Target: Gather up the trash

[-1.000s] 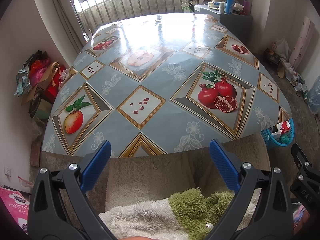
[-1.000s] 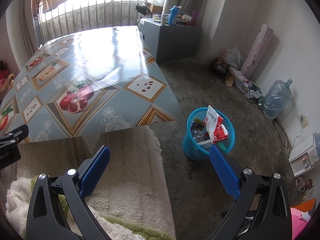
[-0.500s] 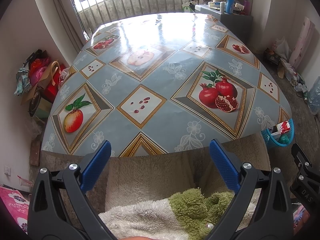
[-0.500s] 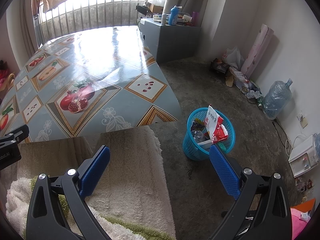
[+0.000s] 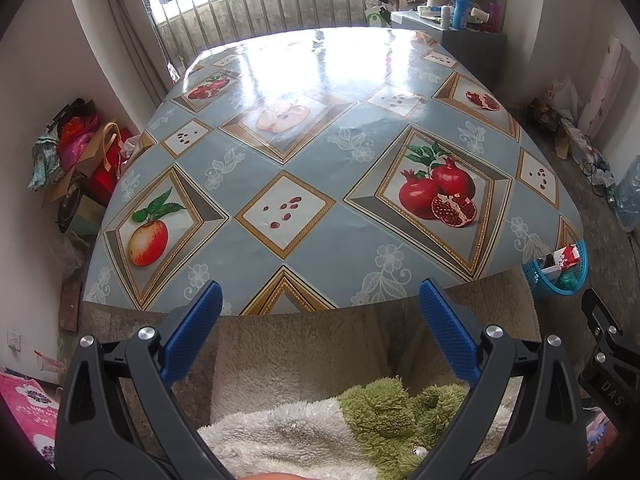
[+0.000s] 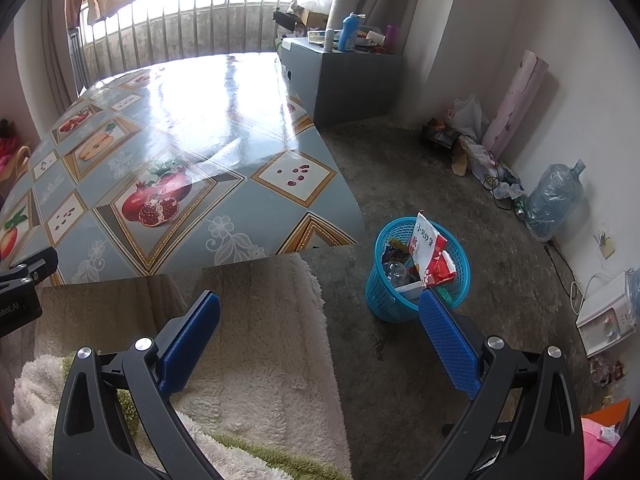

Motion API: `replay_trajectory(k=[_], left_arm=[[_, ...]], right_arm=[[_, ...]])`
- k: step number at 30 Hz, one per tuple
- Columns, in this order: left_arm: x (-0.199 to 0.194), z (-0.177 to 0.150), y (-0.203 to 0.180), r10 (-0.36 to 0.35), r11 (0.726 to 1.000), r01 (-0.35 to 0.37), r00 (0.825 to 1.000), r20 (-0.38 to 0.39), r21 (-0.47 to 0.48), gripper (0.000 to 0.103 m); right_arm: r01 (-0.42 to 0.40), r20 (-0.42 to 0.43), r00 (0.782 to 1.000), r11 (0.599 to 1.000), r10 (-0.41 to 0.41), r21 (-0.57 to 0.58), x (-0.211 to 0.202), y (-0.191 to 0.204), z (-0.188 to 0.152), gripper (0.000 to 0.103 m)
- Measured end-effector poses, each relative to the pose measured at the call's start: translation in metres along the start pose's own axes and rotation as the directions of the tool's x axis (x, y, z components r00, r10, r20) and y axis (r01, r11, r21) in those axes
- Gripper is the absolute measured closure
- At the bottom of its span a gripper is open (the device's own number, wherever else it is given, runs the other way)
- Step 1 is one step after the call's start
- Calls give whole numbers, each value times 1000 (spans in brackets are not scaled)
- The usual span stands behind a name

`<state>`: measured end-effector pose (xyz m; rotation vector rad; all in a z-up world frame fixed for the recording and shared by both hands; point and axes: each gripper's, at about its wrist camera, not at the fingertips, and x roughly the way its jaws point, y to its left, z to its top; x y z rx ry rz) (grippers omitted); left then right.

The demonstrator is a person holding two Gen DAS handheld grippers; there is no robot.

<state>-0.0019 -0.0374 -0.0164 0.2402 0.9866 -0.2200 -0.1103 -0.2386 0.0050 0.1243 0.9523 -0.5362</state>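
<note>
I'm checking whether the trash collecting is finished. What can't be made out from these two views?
- Blue mesh plastic basket: contents beneath the red-and-white snack packet are hidden in the right wrist view; the table edge cuts it off in the left wrist view.
- Far end of the fruit-patterned vinyl tablecloth: washed out by window glare.
- Floor under the table: hidden in both views.

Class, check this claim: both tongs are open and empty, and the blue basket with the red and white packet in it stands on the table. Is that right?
One thing is wrong. The blue basket stands on the floor beside the table, not on it; the right wrist view shows this. The rest holds: the left tongs and right tongs are open and empty, and the red and white packet is in the basket.
</note>
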Motion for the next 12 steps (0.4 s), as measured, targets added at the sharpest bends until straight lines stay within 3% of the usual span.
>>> replay_trajectory(k=[12], left_arm=[[0, 1, 0, 0, 1000, 0, 1000, 0, 0, 9]], right_arm=[[-1, 1, 1000, 1000, 1, 1, 0, 1, 2, 6]])
